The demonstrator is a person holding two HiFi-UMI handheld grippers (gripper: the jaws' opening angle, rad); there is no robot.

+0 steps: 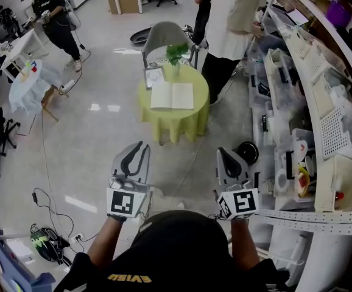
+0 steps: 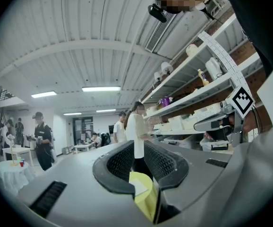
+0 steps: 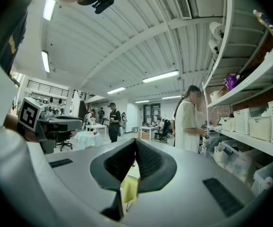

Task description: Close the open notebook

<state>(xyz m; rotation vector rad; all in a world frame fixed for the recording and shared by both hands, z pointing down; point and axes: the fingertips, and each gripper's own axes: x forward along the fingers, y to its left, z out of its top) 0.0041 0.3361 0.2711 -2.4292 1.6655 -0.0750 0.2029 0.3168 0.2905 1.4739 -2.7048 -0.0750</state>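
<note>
The open notebook point(image 1: 172, 96) lies flat with white pages up on a small round table point(image 1: 197, 111) draped in yellow-green cloth, a good way ahead of both grippers. My left gripper point(image 1: 140, 146) is held level, pointing at the table, with a narrow gap between its tips and nothing in it. In the left gripper view the table point(image 2: 145, 200) and a white page point(image 2: 137, 187) show through the jaws of the left gripper point(image 2: 136, 144). My right gripper point(image 1: 223, 152) point(image 3: 135, 141) is alongside, its tips touching, empty.
A potted plant point(image 1: 175, 56) and a picture frame point(image 1: 154, 76) stand at the table's far edge, with a grey chair point(image 1: 167, 36) behind. A person in white point(image 1: 228, 23) stands by the table. Shelving with bins point(image 1: 322, 108) lines the right. Cables point(image 1: 48, 236) lie on the floor at the left.
</note>
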